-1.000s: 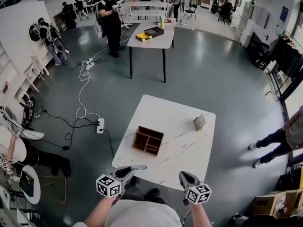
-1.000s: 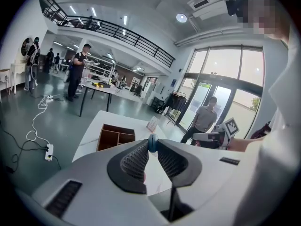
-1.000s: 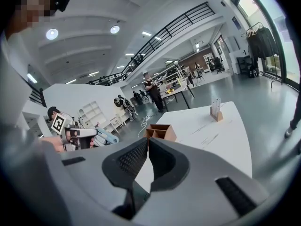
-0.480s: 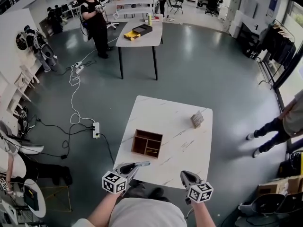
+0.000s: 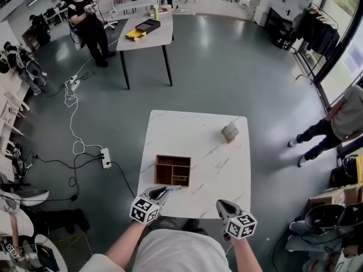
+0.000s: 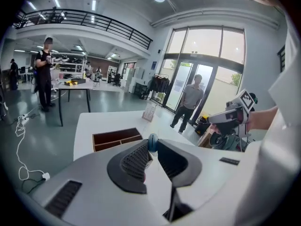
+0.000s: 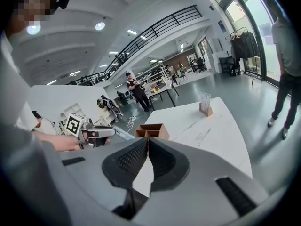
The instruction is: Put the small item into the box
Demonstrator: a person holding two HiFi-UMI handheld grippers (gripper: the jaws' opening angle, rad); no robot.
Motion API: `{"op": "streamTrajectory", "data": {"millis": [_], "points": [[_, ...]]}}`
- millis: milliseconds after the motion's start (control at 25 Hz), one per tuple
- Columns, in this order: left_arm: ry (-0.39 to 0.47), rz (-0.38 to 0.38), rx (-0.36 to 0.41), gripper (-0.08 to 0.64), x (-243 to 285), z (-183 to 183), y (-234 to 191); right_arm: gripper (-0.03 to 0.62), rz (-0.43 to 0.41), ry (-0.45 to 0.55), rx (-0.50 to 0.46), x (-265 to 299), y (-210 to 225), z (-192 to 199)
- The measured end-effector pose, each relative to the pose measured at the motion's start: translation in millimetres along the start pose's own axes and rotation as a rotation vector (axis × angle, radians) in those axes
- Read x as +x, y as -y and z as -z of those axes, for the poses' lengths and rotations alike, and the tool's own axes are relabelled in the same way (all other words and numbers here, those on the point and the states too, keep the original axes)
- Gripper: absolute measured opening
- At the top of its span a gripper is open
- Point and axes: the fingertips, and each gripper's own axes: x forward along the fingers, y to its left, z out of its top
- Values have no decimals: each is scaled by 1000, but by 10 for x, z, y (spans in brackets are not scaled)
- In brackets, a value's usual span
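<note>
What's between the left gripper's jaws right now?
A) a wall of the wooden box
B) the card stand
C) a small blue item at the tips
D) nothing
C: the left gripper view shows the left gripper pinching a small blue item at its jaw tips, with the wooden box on the table ahead, untouched.

surface: white marble-look table (image 5: 193, 137) | on it: wooden compartment box (image 5: 173, 158), near edge | small stand (image 5: 229, 132), far right
</note>
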Motion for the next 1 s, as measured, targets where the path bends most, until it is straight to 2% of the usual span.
{"op": "streamTrajectory", "data": {"millis": [440, 800, 1000], "points": [[-137, 66, 194, 69, 596, 277, -265, 28, 119, -7, 82, 0, -10, 159], [-265, 88, 367, 69, 960, 578, -340, 29, 170, -17, 129, 82, -102, 285], [-314, 107, 429, 69, 1126, 701, -338, 29, 181, -18, 149, 182, -149, 313]]}}
